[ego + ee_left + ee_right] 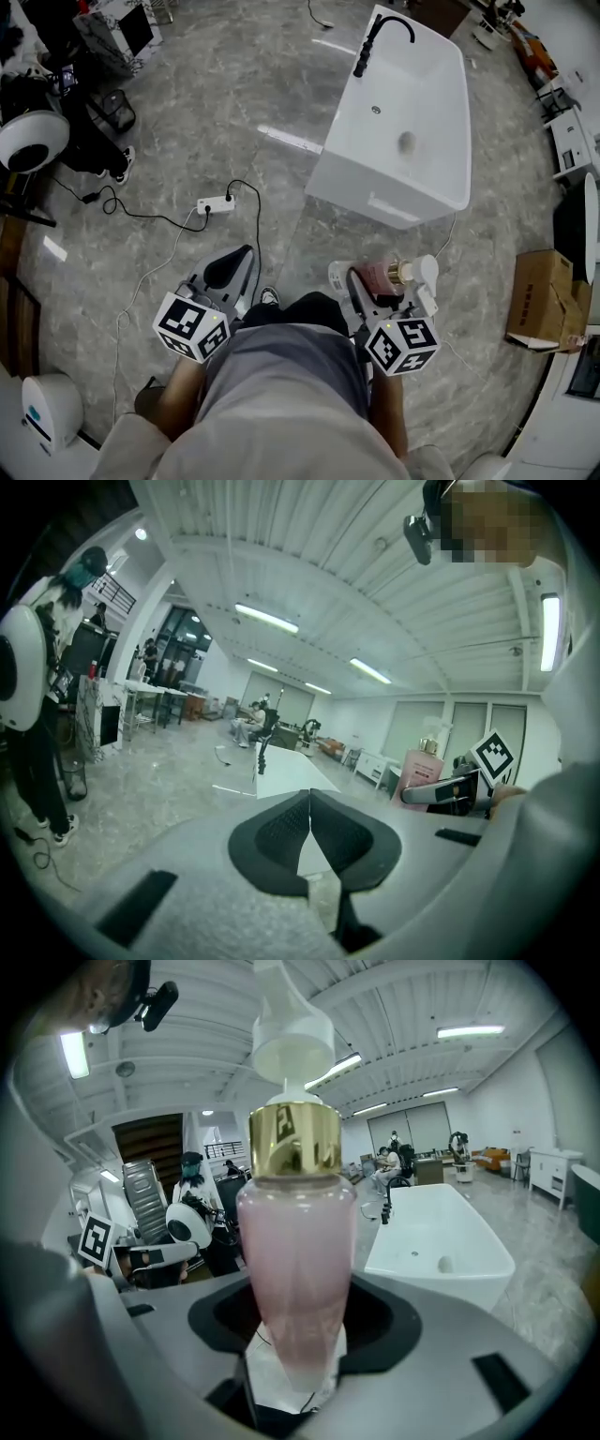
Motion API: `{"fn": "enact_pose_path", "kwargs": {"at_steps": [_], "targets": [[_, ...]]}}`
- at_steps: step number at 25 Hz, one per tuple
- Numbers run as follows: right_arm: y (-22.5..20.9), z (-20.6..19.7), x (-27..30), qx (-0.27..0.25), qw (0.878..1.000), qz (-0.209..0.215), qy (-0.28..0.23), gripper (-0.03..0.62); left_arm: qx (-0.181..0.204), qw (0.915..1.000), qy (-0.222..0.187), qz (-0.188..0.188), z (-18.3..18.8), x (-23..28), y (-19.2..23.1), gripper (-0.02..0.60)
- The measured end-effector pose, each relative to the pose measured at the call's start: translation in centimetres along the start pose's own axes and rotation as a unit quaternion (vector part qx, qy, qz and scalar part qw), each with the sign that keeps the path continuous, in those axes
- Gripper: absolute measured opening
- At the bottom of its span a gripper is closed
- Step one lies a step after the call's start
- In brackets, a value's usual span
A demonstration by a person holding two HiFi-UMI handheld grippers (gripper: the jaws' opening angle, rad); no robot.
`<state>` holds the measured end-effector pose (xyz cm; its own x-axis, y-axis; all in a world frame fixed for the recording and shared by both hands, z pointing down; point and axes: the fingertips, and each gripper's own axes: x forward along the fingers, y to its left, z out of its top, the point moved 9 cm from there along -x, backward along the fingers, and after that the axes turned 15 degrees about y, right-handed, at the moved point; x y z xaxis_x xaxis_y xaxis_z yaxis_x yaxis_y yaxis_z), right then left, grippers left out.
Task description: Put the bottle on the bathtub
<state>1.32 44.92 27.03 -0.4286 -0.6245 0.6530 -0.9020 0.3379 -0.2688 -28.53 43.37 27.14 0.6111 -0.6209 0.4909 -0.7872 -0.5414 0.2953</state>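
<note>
The white bathtub (pixel 361 183) stands on the grey stone floor, black tap at its far end, nothing resting on its rim. Well short of it, the right gripper (pixel 298 1354) is clamped on the lower body of the pink bottle (pixel 295 1260) — gold collar, white pump on top, carried off the floor. The left gripper (pixel 308 810) holds nothing, its dark pads pressed together. A white power strip (pixel 216 202) lies between person and tub.
</note>
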Motion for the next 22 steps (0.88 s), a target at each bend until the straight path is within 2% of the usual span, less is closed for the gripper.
{"fn": "enact_pose_path", "kwargs": {"at_steps": [5,9,14,19,22], "targets": [[0.4,1.3,1.0,-0.003,1.0,-0.01,0.008,0.219,-0.026,0.9994,-0.024,0.0,0.1,-0.5,2.5,0.008],[0.3,2.7,2.2,-0.008,1.0,-0.017,0.008,0.219,-0.02,0.9993,-0.02,0.025,-0.1,-0.1,4.2,0.009],[-1.0,5.2,4.2,-0.016,1.0,-0.013,0.007,0.219,-0.045,0.9978,-0.022,0.043,-0.1,1.2,6.2,0.009],[-3.3,8.2,6.2,-0.019,1.0,-0.006,-0.002,0.219,-0.048,0.997,-0.037,0.049,2.4,3.5,7.3,0.009],[-5.3,9.9,7.6,-0.022,1.0,-0.001,-0.005,0.219,-0.034,0.9971,-0.052,0.044,5.0,5.4,7.4,0.009]]}}
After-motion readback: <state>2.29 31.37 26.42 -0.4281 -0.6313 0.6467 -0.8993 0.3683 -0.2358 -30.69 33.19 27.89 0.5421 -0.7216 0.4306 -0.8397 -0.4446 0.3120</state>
